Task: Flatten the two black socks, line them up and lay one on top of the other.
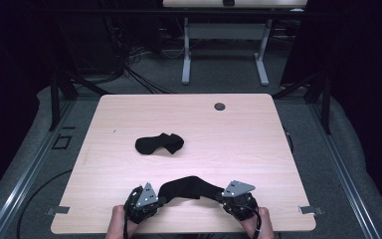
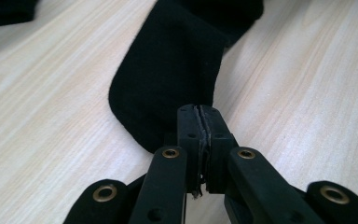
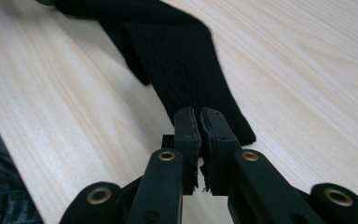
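A black sock [image 1: 189,187] lies stretched along the near edge of the wooden table [image 1: 248,139], arched slightly in its middle. My left gripper [image 1: 158,201] is shut on its rounded toe end [image 2: 168,74]. My right gripper [image 1: 224,200] is shut on the ribbed cuff end [image 3: 191,70]. In the left gripper view the jaws [image 2: 200,112] pinch the sock's edge. In the right gripper view the jaws [image 3: 199,114] clamp the cuff's edge. A second black sock [image 1: 159,144] lies crumpled near the table's middle.
A small round grommet [image 1: 220,106] sits near the table's far edge. Beyond the table stands a white desk frame [image 1: 224,45] on grey carpet. Metal rails run along both sides of the table.
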Tool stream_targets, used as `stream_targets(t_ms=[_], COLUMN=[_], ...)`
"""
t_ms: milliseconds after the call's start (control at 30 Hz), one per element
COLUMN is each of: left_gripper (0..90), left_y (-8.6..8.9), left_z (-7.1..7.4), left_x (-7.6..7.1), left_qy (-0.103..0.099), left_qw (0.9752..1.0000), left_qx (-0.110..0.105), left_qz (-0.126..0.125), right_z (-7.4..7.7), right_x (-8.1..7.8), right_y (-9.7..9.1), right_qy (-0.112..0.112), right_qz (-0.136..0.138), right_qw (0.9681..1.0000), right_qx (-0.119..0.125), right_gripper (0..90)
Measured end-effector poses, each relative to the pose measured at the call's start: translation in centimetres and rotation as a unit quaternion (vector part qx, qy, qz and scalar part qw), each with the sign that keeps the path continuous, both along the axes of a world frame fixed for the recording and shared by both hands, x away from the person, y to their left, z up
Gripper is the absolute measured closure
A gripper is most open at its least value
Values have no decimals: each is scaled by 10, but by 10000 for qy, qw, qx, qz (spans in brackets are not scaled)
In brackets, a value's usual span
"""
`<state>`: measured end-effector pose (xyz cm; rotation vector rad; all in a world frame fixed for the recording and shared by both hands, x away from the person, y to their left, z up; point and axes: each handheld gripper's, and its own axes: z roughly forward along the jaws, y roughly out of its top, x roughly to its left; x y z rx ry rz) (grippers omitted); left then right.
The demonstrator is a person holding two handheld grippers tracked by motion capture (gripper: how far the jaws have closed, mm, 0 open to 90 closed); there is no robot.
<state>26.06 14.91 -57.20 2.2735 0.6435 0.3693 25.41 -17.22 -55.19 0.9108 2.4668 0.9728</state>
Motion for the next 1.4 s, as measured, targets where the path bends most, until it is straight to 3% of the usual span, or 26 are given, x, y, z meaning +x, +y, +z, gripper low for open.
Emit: stream_targets(t_ms=[133, 267, 467, 500, 567, 600, 633, 667, 700, 767, 800, 833, 900, 1000, 1067, 1133, 1167, 1233, 1300, 1333, 1400], left_gripper=[883, 879, 867, 786, 735, 647, 477, 477, 391, 373, 373, 354, 359, 398, 419, 454, 531, 557, 631, 713, 752], left_y=[5, 10, 9, 10, 11, 12, 13, 15, 19, 20, 21, 22, 21, 17, 15, 12, 12, 12, 11, 10, 10], left_z=[3, 3, 0, 1, 3, 4, 7, 10, 15, 17, 18, 18, 15, 3, 0, -4, -4, -4, -4, -4, -4], left_x=[-1, -2, -4, -4, -4, -3, -3, -3, -2, 0, 2, 5, 10, 17, 17, 18, 18, 18, 17, 16, 15], left_qy=[-10, 148, 222, 276, 302, 337, 348, 315, 269, 241, 222, 238, 321, 577, 619, 613, 581, 536, 505, 483, 466], left_qw=[10000, 9999, 9997, 9996, 9995, 9994, 9992, 9991, 9984, 9979, 9973, 9961, 9941, 9907, 9905, 9897, 9900, 9893, 9900, 9908, 9913], left_qx=[52, 45, 89, 85, 77, 17, -48, -93, -220, -255, -269, -309, -281, -236, -171, -95, -103, -47, -28, -34, -42], left_qz=[1, -23, -73, -42, 17, 76, 184, 280, 449, 539, 653, 791, 997, 1212, 1216, 1292, 1285, 1357, 1314, 1267, 1234], right_z=[3, 6, 0, -3, -3, -1, 4, 4, 10, 12, 13, 11, 10, -5, -9, -15, -16, -16, -15, -15, -15], right_x=[1, -1, -8, -10, -10, -10, -9, -9, -5, -3, 1, 9, 11, 18, 18, 17, 16, 16, 14, 13, 12], right_y=[-7, -13, -15, -17, -18, -22, -30, -30, -38, -40, -42, -40, -38, -23, -18, -12, -10, -9, -8, -7, -7], right_qy=[-66, -36, 34, 163, 224, 294, 478, 478, 547, 566, 607, 765, 816, 1058, 1102, 1113, 1038, 980, 936, 940, 962], right_qz=[-65, 57, 257, 317, 358, 364, 378, 378, 161, 58, -110, -501, -583, -756, -786, -844, -855, -858, -766, -642, -598], right_qw=[10000, 9997, 9984, 9979, 9977, 9981, 9981, 9981, 9981, 9979, 9972, 9946, 9938, 9906, 9900, 9900, 9908, 9915, 9927, 9935, 9935], right_qx=[-3, -217, -504, -537, -525, -397, -47, -47, 247, 324, 417, 490, 471, 431, 390, 194, 148, 84, -29, -77, -79], right_gripper=[854, 844, 824, 734, 689, 660, 583, 583, 539, 530, 534, 526, 527, 516, 514, 519, 542, 555, 620, 714, 748])
